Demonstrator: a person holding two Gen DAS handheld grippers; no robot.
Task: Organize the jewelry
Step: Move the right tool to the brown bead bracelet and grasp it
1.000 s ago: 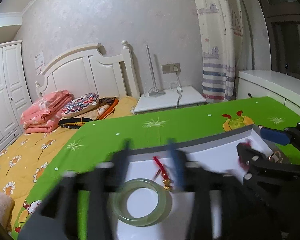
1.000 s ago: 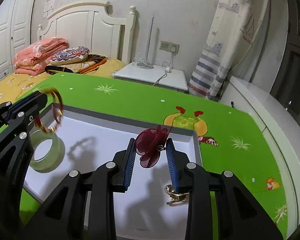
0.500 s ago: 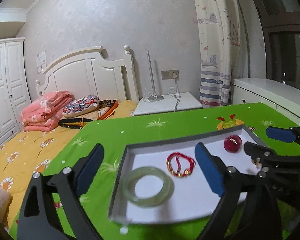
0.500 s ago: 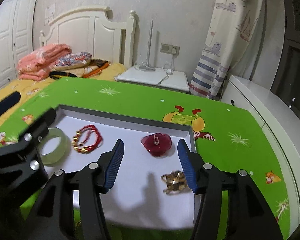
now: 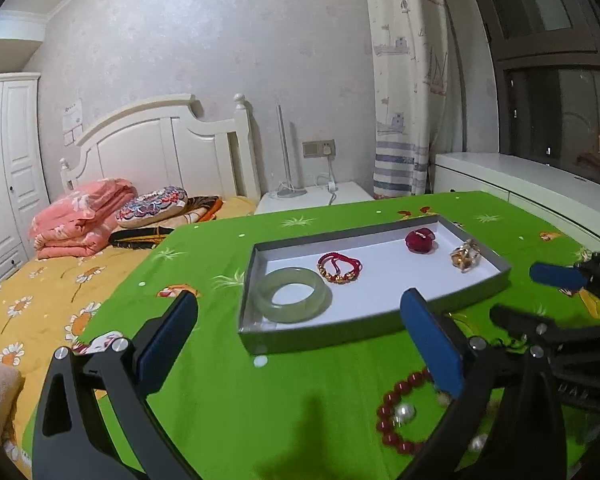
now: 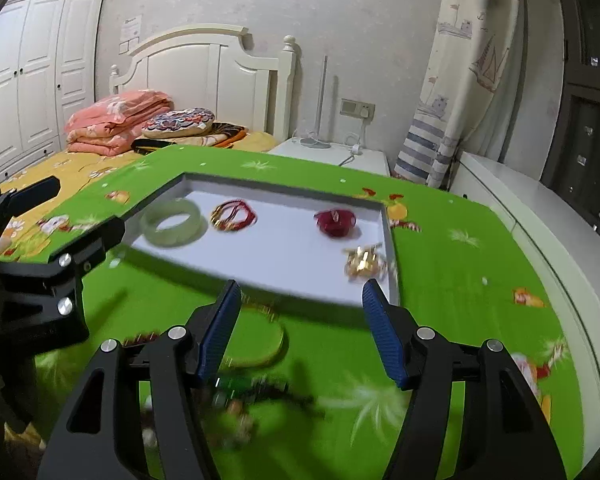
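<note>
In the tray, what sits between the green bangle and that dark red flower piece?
A red cord bracelet with gold beads lies between the green bangle and the dark red flower, clearest in the left wrist view.

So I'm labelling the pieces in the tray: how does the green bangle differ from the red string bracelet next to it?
The green bangle is one thick, smooth, pale ring; the red string bracelet is thin cord in loose loops with gold beads. The bangle looks larger and sits near the tray's end wall, the bracelet further along. Both lie flat on the white floor, apart from each other.
</note>
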